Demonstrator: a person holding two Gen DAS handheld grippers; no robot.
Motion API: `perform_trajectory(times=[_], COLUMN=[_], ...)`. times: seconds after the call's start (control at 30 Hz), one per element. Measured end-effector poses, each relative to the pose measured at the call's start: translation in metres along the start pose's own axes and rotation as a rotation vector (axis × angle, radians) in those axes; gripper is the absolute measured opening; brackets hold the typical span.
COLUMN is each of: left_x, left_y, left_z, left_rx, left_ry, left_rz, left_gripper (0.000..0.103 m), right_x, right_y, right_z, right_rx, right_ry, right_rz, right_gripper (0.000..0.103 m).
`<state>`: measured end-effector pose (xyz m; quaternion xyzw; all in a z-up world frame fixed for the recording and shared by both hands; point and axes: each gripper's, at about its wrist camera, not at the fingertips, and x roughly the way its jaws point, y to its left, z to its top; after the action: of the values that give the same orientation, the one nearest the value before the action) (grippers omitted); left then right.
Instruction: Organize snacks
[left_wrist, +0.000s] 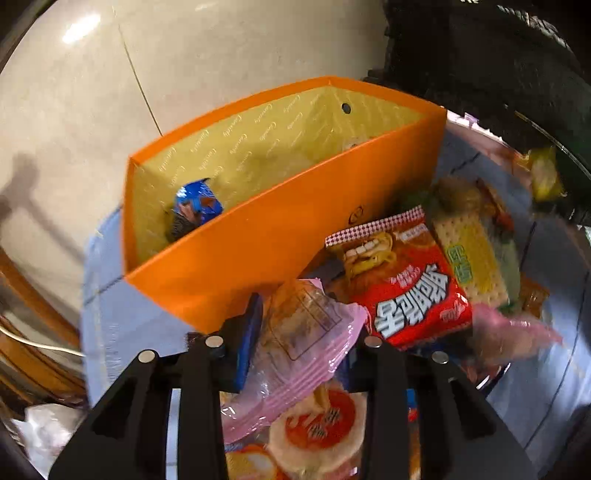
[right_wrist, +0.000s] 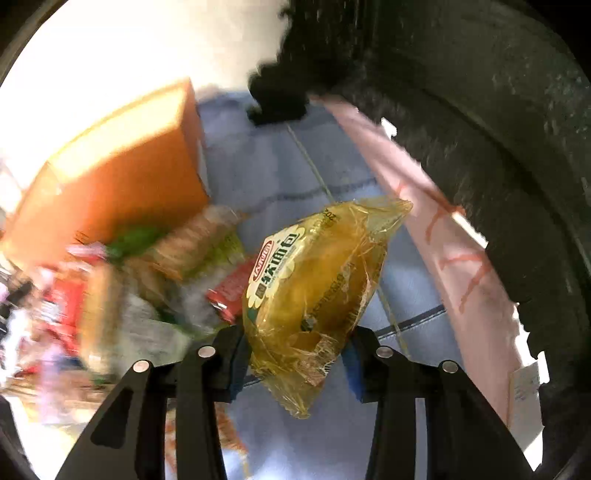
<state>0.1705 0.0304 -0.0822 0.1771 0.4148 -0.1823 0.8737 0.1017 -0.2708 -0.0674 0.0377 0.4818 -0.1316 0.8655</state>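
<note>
An open orange box (left_wrist: 266, 229) with a yellow lining stands on a blue cloth (left_wrist: 122, 317); a blue snack packet (left_wrist: 197, 203) lies inside it. My left gripper (left_wrist: 299, 343) is shut on a pink-edged clear snack packet (left_wrist: 306, 332), held just in front of the box. A red noodle packet (left_wrist: 410, 291) and a cracker packet (left_wrist: 472, 254) lie to the right in a pile. My right gripper (right_wrist: 295, 354) is shut on a yellow bread packet (right_wrist: 317, 291), held above the cloth, with the orange box (right_wrist: 122, 184) to its left.
More snack packets lie in a blurred pile (right_wrist: 110, 288) beside the box. A pink cloth strip (right_wrist: 443, 240) and a dark rough surface (right_wrist: 498, 129) lie to the right. Pale floor tiles (left_wrist: 74, 92) lie beyond the box. A round cracker packet (left_wrist: 317, 435) lies under my left gripper.
</note>
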Motion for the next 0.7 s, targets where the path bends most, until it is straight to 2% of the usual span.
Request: perform_trajectory(times=[0.17,0.33,0.47,0.6,0.7], left_x=[-0.027,-0.082,-0.105,-0.093,-0.072], left_y=[0.01,0.006,0.021,0.03,0.039], left_z=[0.003,0.026,0.059,0.088,0.108], left_rx=[-0.128,-0.112,-0.178,-0.227,-0.292], left_ry=[-0.018,-0.136,-0.215,-0.207,-0.18], left_rz=[-0.022,-0.001,-0.05,0.014,0.111], left_gripper=[0.031,0.031,0.031,0.03,0.03], right_x=[-0.042,-0.066,-0.063,-0.046,-0.035], right_y=[0.003,0.023,0.064,0.102,0.125], right_z=[0.011,0.034,0.08,0.124,0.153], right_rx=[-0.01,-0.064,-0.195,-0.285,-0.308], right_ry=[-0.07,-0.146,-0.206,-0.206,-0.18], right_rz=[0.065,0.142,0.219,0.273,0.324], right_gripper=[0.043,0.043,0.043,0.043,0.043])
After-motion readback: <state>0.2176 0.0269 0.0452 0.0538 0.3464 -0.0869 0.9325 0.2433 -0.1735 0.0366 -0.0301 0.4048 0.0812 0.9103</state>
